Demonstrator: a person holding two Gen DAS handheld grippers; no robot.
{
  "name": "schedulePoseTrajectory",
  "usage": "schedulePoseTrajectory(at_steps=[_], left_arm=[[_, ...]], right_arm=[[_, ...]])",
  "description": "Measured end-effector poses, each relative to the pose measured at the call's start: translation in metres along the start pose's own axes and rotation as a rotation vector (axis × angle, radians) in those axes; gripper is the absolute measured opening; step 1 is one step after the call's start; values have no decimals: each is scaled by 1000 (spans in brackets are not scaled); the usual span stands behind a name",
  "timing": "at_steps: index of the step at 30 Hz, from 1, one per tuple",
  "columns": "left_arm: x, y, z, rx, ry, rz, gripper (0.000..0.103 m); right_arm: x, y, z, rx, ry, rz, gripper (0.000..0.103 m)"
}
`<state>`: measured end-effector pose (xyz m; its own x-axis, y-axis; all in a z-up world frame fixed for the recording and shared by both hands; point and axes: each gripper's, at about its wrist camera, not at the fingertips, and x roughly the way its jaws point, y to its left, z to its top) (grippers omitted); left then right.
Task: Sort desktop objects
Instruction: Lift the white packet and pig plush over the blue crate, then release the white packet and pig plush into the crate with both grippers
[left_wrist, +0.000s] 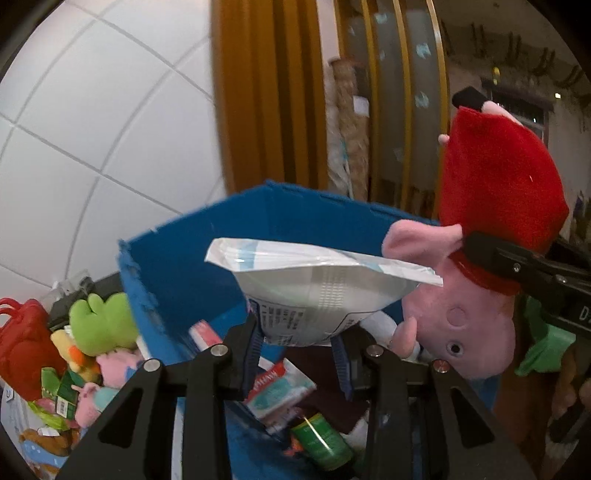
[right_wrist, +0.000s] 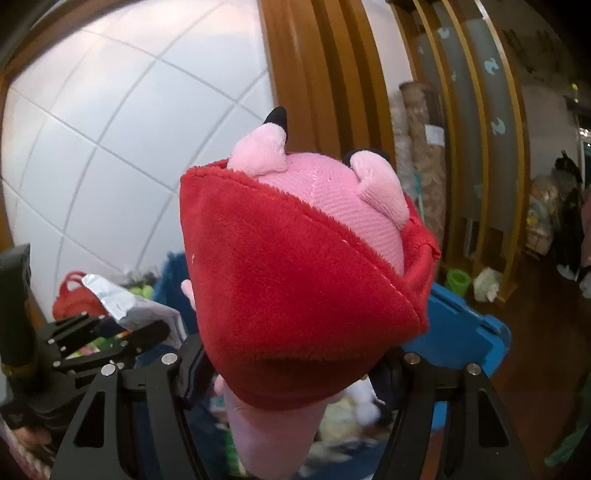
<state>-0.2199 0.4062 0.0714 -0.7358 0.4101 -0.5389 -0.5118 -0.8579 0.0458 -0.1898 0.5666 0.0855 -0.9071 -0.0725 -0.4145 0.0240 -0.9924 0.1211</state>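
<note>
Left gripper (left_wrist: 299, 354) clamping white pouch (left_wrist: 314, 295), right gripper (right_wrist: 291, 373) gripping pink plush pig (right_wrist: 295, 266) (red dress), above blue bin (left_wrist: 207, 236)

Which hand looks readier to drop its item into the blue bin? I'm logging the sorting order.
Left, probably: the left gripper holds its white pouch above the blue bin; the right gripper holds the pig plush nearer its edge.

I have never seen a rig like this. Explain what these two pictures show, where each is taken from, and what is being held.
A person carries two hand-held grippers, each with a fisheye camera looking along its black fingers. In the left camera's picture, the left gripper is shut on a white pouch above a blue bin holding packets and a green can; plush toys are heaped beside the bin. In the right camera's picture, the right gripper clamps a pink pig plush in a red dress.
</note>
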Motion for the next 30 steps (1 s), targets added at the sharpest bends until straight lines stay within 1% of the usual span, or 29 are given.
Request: schedulePoseTrajectory(at_steps=[1, 2, 5, 7, 12, 16, 24, 26, 28, 30], left_arm=[[6, -5, 2, 2, 19, -2, 33], [10, -9, 2, 2, 35, -2, 33], [18, -14, 1, 12, 57, 1, 33], [22, -19, 0, 15, 66, -3, 33], [21, -17, 1, -6, 64, 14, 33], [24, -20, 2, 0, 71, 33, 33], [31, -12, 2, -28, 101, 50, 35], [30, -11, 1, -35, 100, 47, 42], [26, -10, 1, -38, 85, 50, 68], [18, -8, 1, -42, 47, 59, 80]], right_arm=[[3, -9, -3, 2, 17, -2, 69], [-5, -22, -14, 5, 27, 0, 69], [1, -39, -22, 20, 56, 30, 69], [5, -45, -20, 22, 63, 45, 69], [15, -37, -21, -11, 78, 75, 70], [25, -38, -23, -23, 95, 60, 70], [33, -35, -32, -73, 126, -6, 72], [35, -33, -34, -89, 134, -25, 74], [39, -33, -35, -96, 147, -42, 78], [41, -33, -36, -94, 160, -48, 86]])
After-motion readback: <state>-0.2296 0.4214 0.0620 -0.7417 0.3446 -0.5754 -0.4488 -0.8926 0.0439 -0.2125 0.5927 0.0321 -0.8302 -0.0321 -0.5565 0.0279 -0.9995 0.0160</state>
